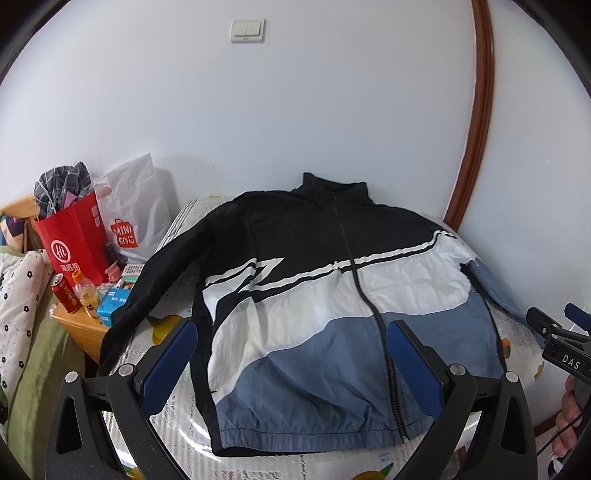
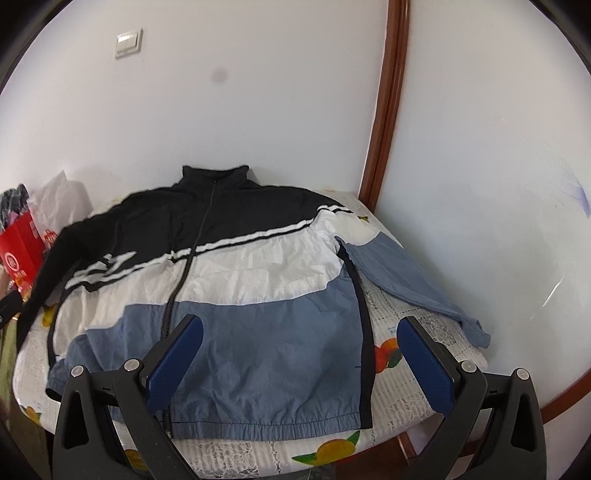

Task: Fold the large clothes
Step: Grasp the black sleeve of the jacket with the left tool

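Jacket (image 1: 314,302) lay spread flat, front up, zipped, on the table (image 2: 402,391), collar toward the wall. Black across chest and collar, white through the middle, blue over the lower body and hem. Black sleeve (image 1: 147,291) trailed off the table's left edge and hung down beside the wooden cabinet (image 1: 79,328). Blue sleeve (image 2: 406,280) stretched out to the right over the fruit-print lace cloth (image 2: 332,454), cuff near the far right edge.

Left gripper (image 1: 291,354) hovered above the blue lower front, released, jaws spread wide, nothing between the blue pads (image 1: 173,365). Right gripper (image 2: 301,354) likewise spread wide, empty, hanging over the lower right part of the jacket, with its right pad above the cloth just beside the jacket's black side seam. Seen too from the left wrist view at the far right, held by a hand (image 1: 569,417).

Off to the left, on the cabinet: red paper bag (image 1: 74,240) stuffed with checked fabric, white plastic bag (image 1: 136,218) behind it, red can (image 1: 64,291), small bottle with orange cap (image 1: 86,291), blue carton (image 1: 112,306). Flower-dotted bedding (image 1: 18,306) at the left edge. Light switch (image 1: 248,31) on the white wall; brown wooden trim (image 2: 388,110) running up the corner.
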`<state>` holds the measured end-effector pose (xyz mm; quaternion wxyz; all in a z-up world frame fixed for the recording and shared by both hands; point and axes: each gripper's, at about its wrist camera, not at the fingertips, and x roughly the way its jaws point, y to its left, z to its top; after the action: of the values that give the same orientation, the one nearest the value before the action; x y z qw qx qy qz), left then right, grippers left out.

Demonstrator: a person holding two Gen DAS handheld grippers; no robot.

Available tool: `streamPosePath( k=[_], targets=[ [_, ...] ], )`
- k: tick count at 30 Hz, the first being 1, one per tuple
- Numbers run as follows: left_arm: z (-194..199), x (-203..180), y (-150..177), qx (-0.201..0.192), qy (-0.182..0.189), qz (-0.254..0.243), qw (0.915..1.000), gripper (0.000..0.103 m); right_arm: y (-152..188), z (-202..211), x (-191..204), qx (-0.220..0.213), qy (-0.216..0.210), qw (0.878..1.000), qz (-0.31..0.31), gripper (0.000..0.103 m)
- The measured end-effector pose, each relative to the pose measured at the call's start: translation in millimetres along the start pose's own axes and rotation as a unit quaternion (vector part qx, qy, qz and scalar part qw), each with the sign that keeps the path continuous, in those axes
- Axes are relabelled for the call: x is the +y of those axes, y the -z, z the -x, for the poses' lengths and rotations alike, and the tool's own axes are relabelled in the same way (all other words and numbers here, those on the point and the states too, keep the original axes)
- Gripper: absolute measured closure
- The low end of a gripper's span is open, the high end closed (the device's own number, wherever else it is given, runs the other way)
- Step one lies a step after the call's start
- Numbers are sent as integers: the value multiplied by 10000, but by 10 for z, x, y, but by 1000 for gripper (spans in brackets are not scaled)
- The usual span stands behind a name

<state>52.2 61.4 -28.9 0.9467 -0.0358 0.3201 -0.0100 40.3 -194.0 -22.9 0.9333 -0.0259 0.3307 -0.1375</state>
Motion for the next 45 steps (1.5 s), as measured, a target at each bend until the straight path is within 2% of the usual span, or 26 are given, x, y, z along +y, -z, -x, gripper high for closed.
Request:
streamPosePath(
  k=[3, 8, 15, 19, 21, 26, 31, 33, 35, 38, 39, 40, 43, 45],
  targets=[
    [-178, 112, 29, 102, -217, 49, 9997, 0, -7, -226, 86, 193, 87, 9996, 177, 0],
    [-531, 435, 164, 463, -290, 404, 9977, 1, 50, -553, 229, 278, -110, 9990, 344, 0],
    [-792, 1015, 198, 453, -772, 834, 9925, 4, 26, -805, 453, 307, -628, 9968, 376, 4],
    [-978, 1245, 124, 522, -1146, 687, 9897, 12, -15, -852, 597, 246, -884, 9949, 420, 8],
    [-1055, 1329, 94, 551, -1205, 675, 9889, 12, -33, -909, 691, 280, -914, 9942, 490, 9],
    [-1284, 1500, 59, 673, -1323, 589, 9872, 14, -37, -1078, 801, 527, -785, 9937, 598, 9],
    [-1502, 1644, 64, 769, -1652, 461, 9822, 19, -70, -1277, 821, 744, -604, 9937, 588, 9],
    [-1576, 1688, 74, 828, -1776, 458, 9795, 27, -86, -1343, 827, 778, -523, 9939, 584, 9],
    [-1664, 1735, 85, 941, -1889, 498, 9762, 40, -104, -1398, 834, 826, -507, 9936, 574, 9],
    [-1737, 1784, 75, 1003, -2015, 520, 9730, 69, -124, -1453, 858, 858, -484, 9931, 639, 9],
    [-1739, 1790, 60, 985, -2064, 515, 9721, 87, -133, -1464, 864, 854, -469, 9930, 671, 9],
    [-1732, 1794, 36, 978, -2067, 545, 9720, 95, -146, -1474, 869, 849, -471, 9929, 693, 9],
    [-1632, 1787, -96, 809, -1924, 724, 9753, 97, -197, -1488, 848, 827, -506, 9928, 701, 9],
    [-1539, 1734, -203, 633, -1954, 723, 9760, 97, -239, -1489, 816, 775, -536, 9932, 680, 9]
  ],
)
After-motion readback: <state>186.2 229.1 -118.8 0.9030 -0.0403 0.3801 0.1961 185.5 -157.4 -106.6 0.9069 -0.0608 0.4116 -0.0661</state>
